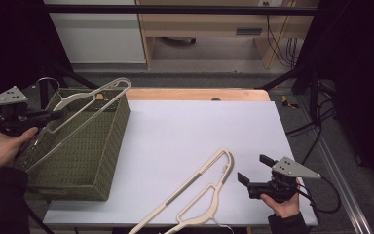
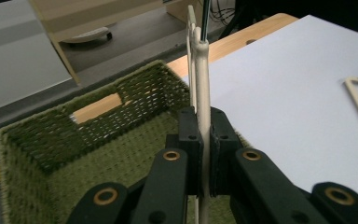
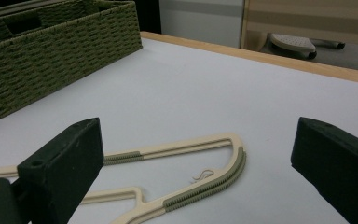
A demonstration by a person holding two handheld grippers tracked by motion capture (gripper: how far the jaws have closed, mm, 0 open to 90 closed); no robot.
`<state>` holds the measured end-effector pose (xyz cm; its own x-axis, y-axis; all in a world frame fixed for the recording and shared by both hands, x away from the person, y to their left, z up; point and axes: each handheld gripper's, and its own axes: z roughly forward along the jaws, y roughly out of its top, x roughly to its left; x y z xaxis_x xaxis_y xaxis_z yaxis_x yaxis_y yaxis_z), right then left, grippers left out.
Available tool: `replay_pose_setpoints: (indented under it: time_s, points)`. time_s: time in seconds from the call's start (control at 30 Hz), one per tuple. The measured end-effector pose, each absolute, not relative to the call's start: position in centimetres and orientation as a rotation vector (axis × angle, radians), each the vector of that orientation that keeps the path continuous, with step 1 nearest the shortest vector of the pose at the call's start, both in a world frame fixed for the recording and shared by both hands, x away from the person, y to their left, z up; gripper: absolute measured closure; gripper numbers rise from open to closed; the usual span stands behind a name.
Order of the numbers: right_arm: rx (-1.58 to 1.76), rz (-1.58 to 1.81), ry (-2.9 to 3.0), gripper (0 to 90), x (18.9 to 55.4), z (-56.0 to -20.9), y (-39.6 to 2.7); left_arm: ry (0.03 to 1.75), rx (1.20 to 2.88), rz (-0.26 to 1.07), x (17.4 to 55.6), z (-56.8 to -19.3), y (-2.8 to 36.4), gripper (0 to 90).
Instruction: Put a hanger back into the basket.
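One hanger over the green basket, one on the table

My left claw point(image 2: 204, 140) was clamped on a cream hanger point(image 1: 85, 109) that lay slanted across the open top of the green woven basket point(image 1: 85, 161), its far tip past the basket's back corner. My right claw point(image 1: 253, 170) was wide apart, holding nothing, just beside a second cream hanger point(image 1: 202, 192) lying flat on the white table point(image 1: 185, 126), well apart from the basket.

cream hanger point(image 1: 85, 105) tilted over green woven basket point(image 1: 85, 161), second hanger point(image 1: 202, 192) flat on table
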<state>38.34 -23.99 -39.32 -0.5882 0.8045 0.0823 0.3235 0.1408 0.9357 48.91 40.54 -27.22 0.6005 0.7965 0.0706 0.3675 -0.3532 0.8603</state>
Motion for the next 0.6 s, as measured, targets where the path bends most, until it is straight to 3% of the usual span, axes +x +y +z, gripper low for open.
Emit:
replay_pose_setpoints:
  time_s: [0.33,0.6]
  points:
    - [1.082,1.439,1.982,3.0,38.4,-39.4,-23.8,0.954,1.969,0.677,49.5,-29.5,42.8,85.9]
    - [1.081,1.444,1.983,3.2,38.4,-39.4,-23.8,0.987,2.023,0.67,49.1,-32.8,42.2,85.7]
